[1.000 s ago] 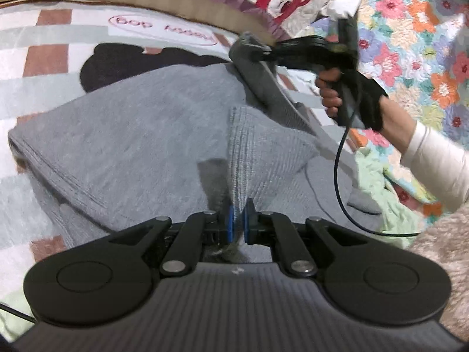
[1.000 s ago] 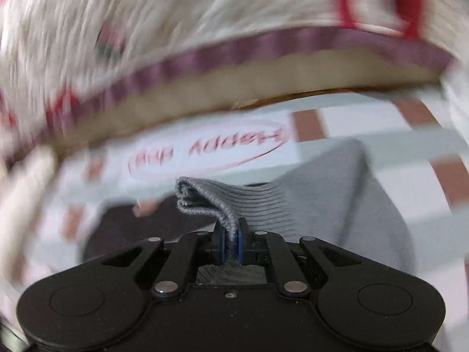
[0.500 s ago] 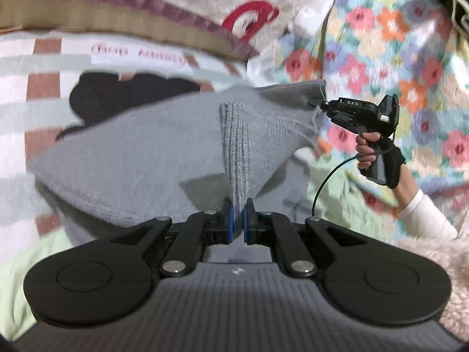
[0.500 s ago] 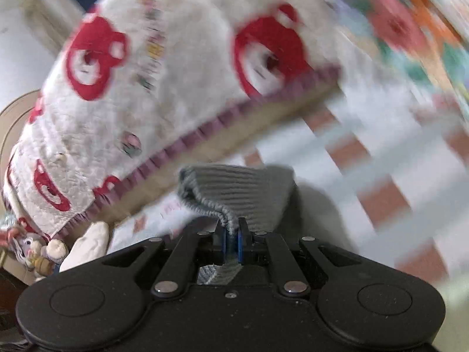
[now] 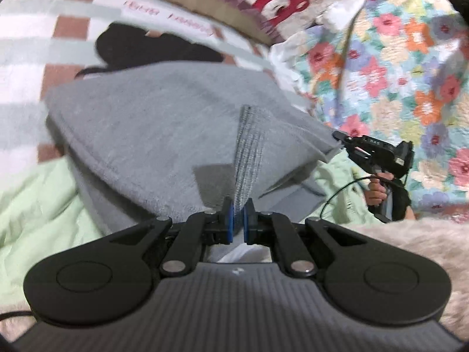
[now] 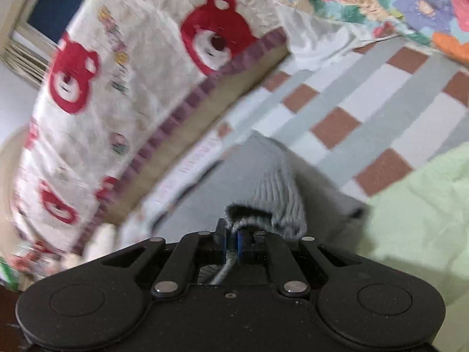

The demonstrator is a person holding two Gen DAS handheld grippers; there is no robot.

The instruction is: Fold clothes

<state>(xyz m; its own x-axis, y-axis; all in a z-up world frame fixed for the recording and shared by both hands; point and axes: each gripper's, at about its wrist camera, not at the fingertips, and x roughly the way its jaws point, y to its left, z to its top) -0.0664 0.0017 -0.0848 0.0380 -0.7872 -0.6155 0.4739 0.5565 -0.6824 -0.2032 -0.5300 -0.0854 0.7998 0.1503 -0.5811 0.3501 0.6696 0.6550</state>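
A grey knit sweater lies spread over a checked bedspread. My left gripper is shut on its ribbed band, which rises taut from the blue pads. At the right of the left wrist view, my right gripper, held by a gloved hand, pinches the sweater's far corner and pulls it out to the right. In the right wrist view my right gripper is shut on a bunched ribbed edge of the same sweater.
A pale green garment lies under the sweater's near side, also seen as green cloth. A bear-print blanket and a floral quilt border the bed. A fluffy beige cover lies at the near right.
My right gripper has swung from the sweater's far middle out to the right and lower, dragging the corner with it and stretching the fabric. My left gripper has lifted a little with the ribbed band.
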